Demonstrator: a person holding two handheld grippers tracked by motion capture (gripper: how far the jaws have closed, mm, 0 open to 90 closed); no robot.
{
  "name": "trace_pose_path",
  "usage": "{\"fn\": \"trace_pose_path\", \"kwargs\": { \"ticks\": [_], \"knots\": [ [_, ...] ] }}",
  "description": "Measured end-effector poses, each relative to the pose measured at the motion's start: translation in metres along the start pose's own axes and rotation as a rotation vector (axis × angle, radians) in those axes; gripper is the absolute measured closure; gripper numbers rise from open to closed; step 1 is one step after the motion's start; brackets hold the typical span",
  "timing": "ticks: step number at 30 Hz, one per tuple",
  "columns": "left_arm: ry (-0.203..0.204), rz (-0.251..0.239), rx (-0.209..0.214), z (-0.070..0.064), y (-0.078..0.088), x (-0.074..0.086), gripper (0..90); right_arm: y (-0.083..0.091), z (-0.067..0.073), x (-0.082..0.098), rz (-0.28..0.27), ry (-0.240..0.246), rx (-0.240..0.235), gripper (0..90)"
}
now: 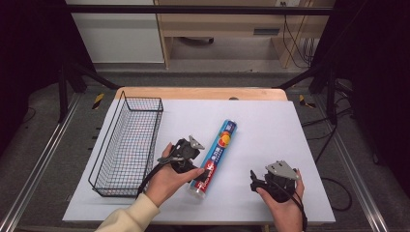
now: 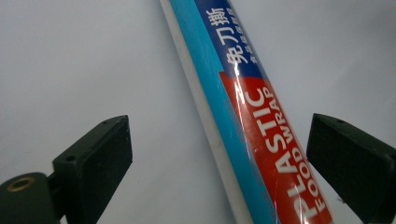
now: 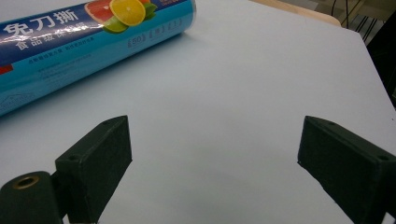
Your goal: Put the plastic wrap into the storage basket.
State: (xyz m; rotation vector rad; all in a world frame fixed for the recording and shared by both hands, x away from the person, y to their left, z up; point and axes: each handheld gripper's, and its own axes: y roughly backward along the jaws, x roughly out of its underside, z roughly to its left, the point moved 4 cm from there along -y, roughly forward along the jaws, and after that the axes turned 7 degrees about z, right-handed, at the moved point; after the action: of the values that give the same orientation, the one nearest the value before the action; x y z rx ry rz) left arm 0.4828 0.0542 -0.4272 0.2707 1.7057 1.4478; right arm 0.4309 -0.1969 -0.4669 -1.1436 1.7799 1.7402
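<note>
The left gripper (image 1: 189,153) straddled the plastic wrap roll (image 1: 215,157) with jaws wide apart, not touching; the right gripper (image 1: 257,182) stood wide, empty.

Wood desk (image 1: 220,29) behind, grey floor (image 1: 43,145), dark sides.

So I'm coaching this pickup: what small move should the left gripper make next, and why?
Probably lower the left gripper and close it: its open jaws straddle the plastic wrap roll without pressing on it, and the roll lies flat on the table beside the wire basket.
</note>
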Motion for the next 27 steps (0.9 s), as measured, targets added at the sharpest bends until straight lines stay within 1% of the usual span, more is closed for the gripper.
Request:
{"fn": "trace_pose_path", "kwargs": {
  "ticks": [1, 2, 4, 5, 6, 7, 8, 9, 10, 12, 13, 14, 15, 16, 17, 19, 20, 23, 24, 25, 26, 27],
  "knots": [
    [-0.005, 0.006, -0.012, -0.001, -0.001, -0.004, 8.2, 0.000, 0.000, 0.000, 0.003, -0.001, 0.002, 10.1],
    [-0.010, 0.012, -0.014, -0.002, 0.000, -0.008, 8.3, 0.000, 0.000, 0.000, 0.005, -0.005, 0.001, 10.1],
    [0.015, 0.004, 0.002, -0.002, 0.001, -0.017, 8.5, -0.001, 0.000, 0.000, 0.005, -0.004, -0.001, 10.3],
    [0.021, 0.013, 0.019, -0.003, 0.001, -0.022, 8.6, 0.000, 0.000, 0.000, 0.004, -0.002, -0.001, 10.3],
    [0.024, 0.022, 0.027, -0.004, 0.000, -0.025, 8.7, 0.000, 0.000, 0.000, 0.004, -0.003, -0.002, 10.3],
    [0.021, 0.035, 0.026, -0.005, -0.001, -0.029, 8.7, -0.001, 0.000, 0.000, 0.000, -0.004, -0.005, 10.4],
    [0.021, 0.035, 0.026, -0.005, -0.001, -0.029, 8.7, -0.001, 0.000, 0.000, 0.002, -0.005, -0.006, 10.4],
    [0.011, 0.054, 0.012, -0.007, -0.005, -0.036, 9.1, -0.001, 0.000, 0.000, 0.005, -0.004, -0.008, 10.4],
    [0.014, 0.053, 0.008, -0.007, -0.007, -0.040, 9.1, -0.002, 0.000, 0.000, 0.005, -0.004, -0.009, 10.4],
    [0.025, 0.052, 0.019, -0.008, -0.011, -0.046, 9.1, -0.002, 0.000, 0.000, 0.005, -0.005, -0.012, 10.5],
    [0.040, 0.052, 0.032, -0.009, -0.014, -0.049, 9.2, -0.002, 0.000, 0.000, 0.003, -0.006, -0.014, 10.5],
    [0.048, 0.057, 0.038, -0.009, -0.017, -0.051, 9.3, -0.002, 0.001, 0.000, 0.004, -0.004, -0.016, 10.5],
    [0.045, 0.069, 0.033, -0.009, -0.020, -0.052, 9.8, -0.002, 0.001, 0.000, 0.008, -0.004, -0.016, 10.5],
    [0.045, 0.069, 0.033, -0.009, -0.020, -0.052, 9.7, -0.002, 0.002, 0.000, 0.009, -0.002, -0.018, 10.5],
    [0.052, 0.074, 0.027, -0.009, -0.028, -0.055, 9.7, -0.003, 0.002, 0.000, 0.009, 0.000, -0.020, 10.5],
    [0.080, 0.067, 0.039, -0.007, -0.034, -0.058, 9.7, -0.003, 0.003, 0.001, 0.012, 0.004, -0.023, 10.4],
    [0.088, 0.065, 0.046, -0.006, -0.038, -0.060, 9.8, -0.003, 0.004, 0.001, 0.013, 0.006, -0.024, 10.5],
    [0.100, 0.081, 0.045, -0.005, -0.048, -0.063, 11.0, -0.003, 0.004, 0.000, 0.012, 0.007, -0.027, 10.4],
    [0.100, 0.081, 0.045, -0.005, -0.048, -0.063, 12.4, -0.003, 0.004, 0.000, 0.012, 0.009, -0.028, 10.5],
    [0.129, 0.087, 0.044, -0.003, -0.054, -0.065, 13.7, -0.003, 0.004, 0.000, 0.012, 0.010, -0.030, 10.4],
    [0.141, 0.089, 0.039, -0.003, -0.056, -0.065, 13.5, -0.004, 0.004, 0.000, 0.014, 0.009, -0.031, 10.5],
    [0.144, 0.090, 0.035, -0.002, -0.058, -0.066, 13.6, -0.004, 0.004, 0.000, 0.015, 0.006, -0.034, 10.6]
  ]
}}
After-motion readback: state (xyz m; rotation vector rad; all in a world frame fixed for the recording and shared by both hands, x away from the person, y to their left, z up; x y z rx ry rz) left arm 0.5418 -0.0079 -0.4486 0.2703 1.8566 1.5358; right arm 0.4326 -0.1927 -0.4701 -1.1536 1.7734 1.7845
